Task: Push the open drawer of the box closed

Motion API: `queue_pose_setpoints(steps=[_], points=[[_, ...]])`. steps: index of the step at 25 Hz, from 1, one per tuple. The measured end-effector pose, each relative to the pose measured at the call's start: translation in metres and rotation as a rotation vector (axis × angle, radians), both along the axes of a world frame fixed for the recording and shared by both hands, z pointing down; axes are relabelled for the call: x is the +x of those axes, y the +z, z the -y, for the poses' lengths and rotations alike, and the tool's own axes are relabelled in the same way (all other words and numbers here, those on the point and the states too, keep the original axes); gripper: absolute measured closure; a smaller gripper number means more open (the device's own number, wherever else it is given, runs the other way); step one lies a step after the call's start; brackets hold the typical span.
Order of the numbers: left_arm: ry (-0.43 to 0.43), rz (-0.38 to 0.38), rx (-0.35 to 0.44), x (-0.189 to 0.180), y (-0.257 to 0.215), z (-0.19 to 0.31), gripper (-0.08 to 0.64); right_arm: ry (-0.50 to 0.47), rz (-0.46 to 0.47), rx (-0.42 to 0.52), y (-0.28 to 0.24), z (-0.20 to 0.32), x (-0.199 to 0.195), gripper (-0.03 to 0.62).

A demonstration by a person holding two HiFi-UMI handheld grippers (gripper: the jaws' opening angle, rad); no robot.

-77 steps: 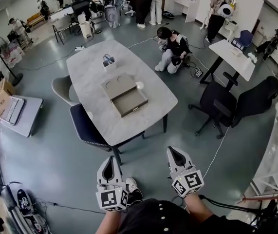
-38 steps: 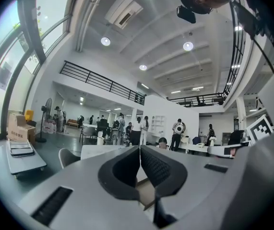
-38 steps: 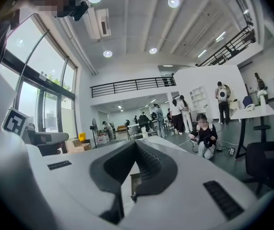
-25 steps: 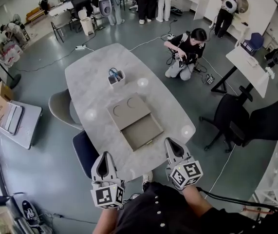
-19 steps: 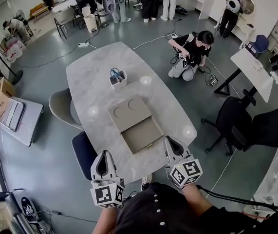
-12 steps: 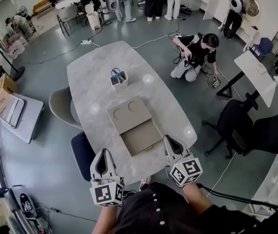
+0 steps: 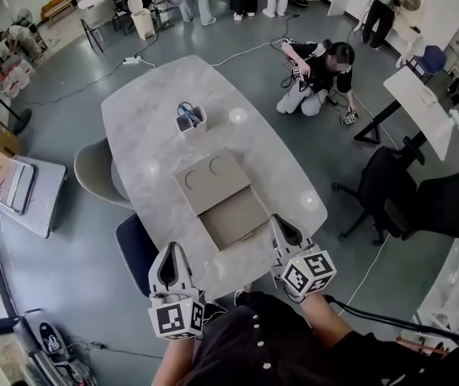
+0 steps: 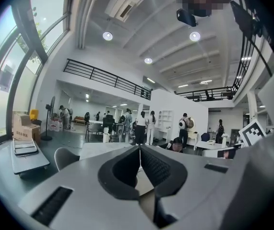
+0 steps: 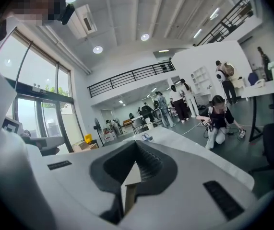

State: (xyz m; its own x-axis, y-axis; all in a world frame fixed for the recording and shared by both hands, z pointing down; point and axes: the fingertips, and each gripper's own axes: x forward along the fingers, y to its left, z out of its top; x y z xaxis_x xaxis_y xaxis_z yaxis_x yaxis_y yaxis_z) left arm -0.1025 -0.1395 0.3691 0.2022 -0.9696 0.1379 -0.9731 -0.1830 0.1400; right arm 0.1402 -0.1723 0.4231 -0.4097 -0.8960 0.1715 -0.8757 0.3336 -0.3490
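A tan box (image 7: 211, 182) lies on the grey marble table (image 7: 141, 135), its drawer (image 7: 233, 218) pulled out toward me and empty. My right gripper (image 7: 280, 221) is shut and hovers just right of the drawer's front corner. My left gripper (image 7: 171, 250) is shut over the table's near edge, left of the drawer and apart from it. In the left gripper view the left gripper (image 8: 139, 147) has its jaws meeting with nothing held. The right gripper (image 9: 136, 144) looks the same in the right gripper view, with the table (image 9: 184, 145) stretching beyond.
A white holder with scissors (image 7: 190, 119) stands behind the box. A grey chair (image 7: 92, 166) and a dark chair (image 7: 135, 246) sit at the table's left side. A black office chair (image 7: 390, 193) is at the right. A person (image 7: 319, 69) crouches on the floor beyond.
The person carrying the grippers has walked up to the table. Both grippers, shut throughout, now sit over its near edge beside the open drawer.
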Motion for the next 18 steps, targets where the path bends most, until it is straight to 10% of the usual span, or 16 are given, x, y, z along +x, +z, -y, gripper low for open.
queue_pose_setpoints(steps=[18], points=[[0.116, -0.016, -0.149, 0.002, 0.068, 0.006, 0.543, 0.146, 0.296, -0.411, 0.163, -0.009, -0.020, 0.595]])
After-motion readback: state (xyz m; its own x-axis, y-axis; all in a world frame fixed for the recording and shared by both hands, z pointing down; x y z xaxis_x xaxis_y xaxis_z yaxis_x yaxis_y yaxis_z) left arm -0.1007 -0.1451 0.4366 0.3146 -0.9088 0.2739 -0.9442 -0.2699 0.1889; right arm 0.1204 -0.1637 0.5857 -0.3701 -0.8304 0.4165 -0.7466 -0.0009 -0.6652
